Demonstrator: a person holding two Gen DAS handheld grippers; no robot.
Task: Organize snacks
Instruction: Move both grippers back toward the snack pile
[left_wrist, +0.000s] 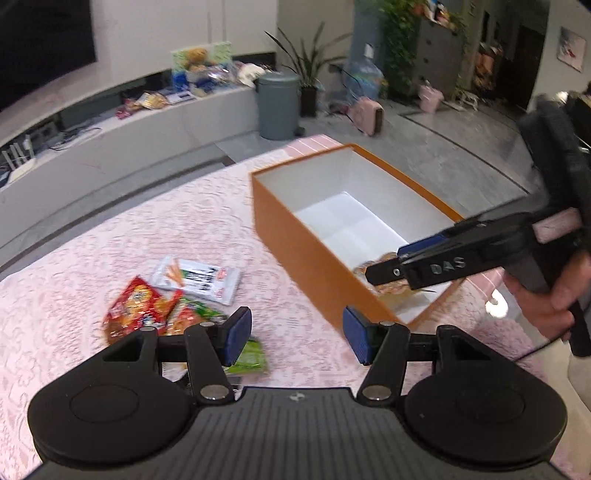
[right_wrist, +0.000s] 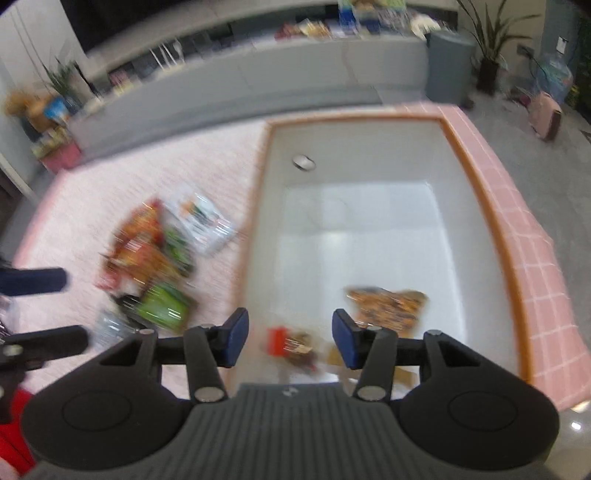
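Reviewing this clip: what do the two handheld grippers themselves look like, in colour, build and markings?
Both the left gripper and right gripper are matte black, with blue ribbed pads, silver pivot bolts, round side housings and a ridged body. Seen side-on, the right gripper bears embossed "DAS" lettering.

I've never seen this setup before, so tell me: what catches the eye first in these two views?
The big orange box with its white inside stands open on the pink tablecloth, with a snack or two already in its near end. Left of it lies a bright heap of snack packets. The right gripper hangs open over the box, and the left gripper is open near the heap.
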